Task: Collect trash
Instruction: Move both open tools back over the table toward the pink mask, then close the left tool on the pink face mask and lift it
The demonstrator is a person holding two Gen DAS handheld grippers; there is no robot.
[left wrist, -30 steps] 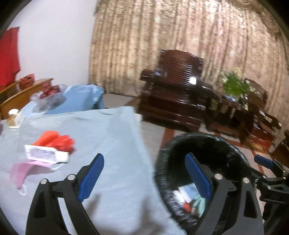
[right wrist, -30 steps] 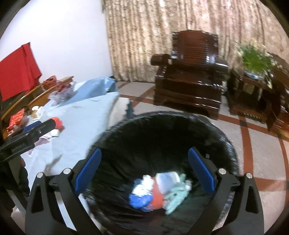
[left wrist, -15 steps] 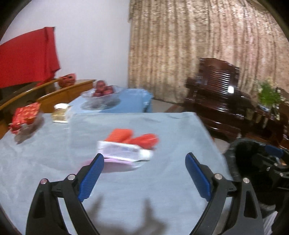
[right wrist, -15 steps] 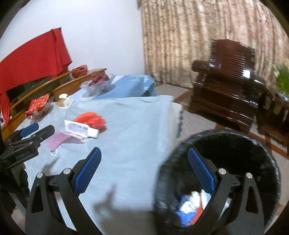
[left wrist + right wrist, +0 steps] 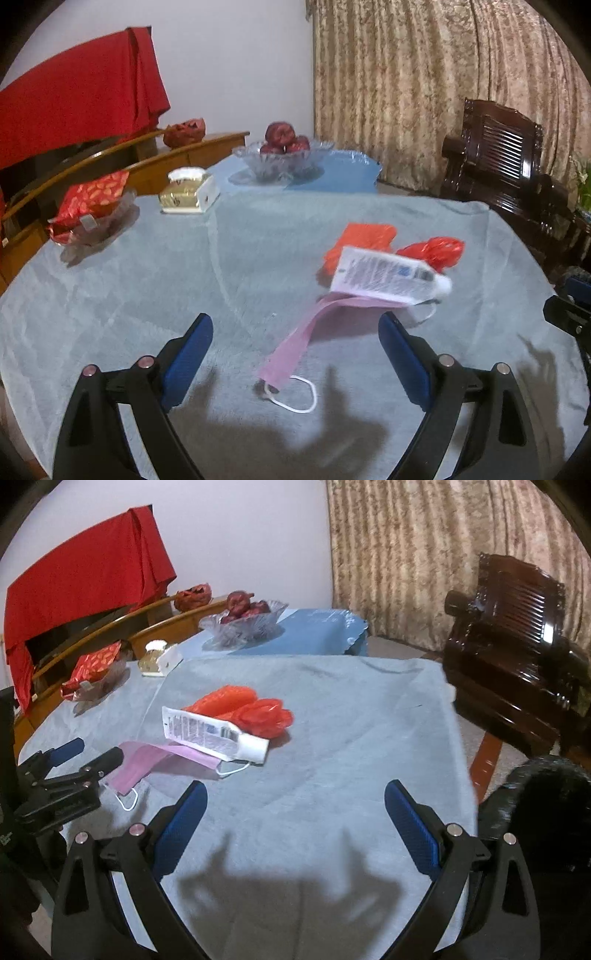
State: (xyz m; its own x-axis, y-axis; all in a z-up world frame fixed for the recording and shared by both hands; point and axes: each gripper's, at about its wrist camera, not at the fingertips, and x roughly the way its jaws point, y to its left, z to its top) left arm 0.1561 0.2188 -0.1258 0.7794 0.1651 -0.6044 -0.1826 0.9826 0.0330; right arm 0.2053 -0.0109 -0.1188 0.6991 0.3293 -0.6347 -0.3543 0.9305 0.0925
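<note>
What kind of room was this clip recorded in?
Most likely a home living or dining room: a carved dark wooden armchair before heavy patterned curtains, and a cloth-covered table with a glass bowl of fruit behind it.

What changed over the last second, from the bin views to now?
Both open grippers, left gripper and right gripper, swung from the black trash bin back over the table toward the pink face mask. Nothing was grasped; the white tube and red wrappers stayed put.
</note>
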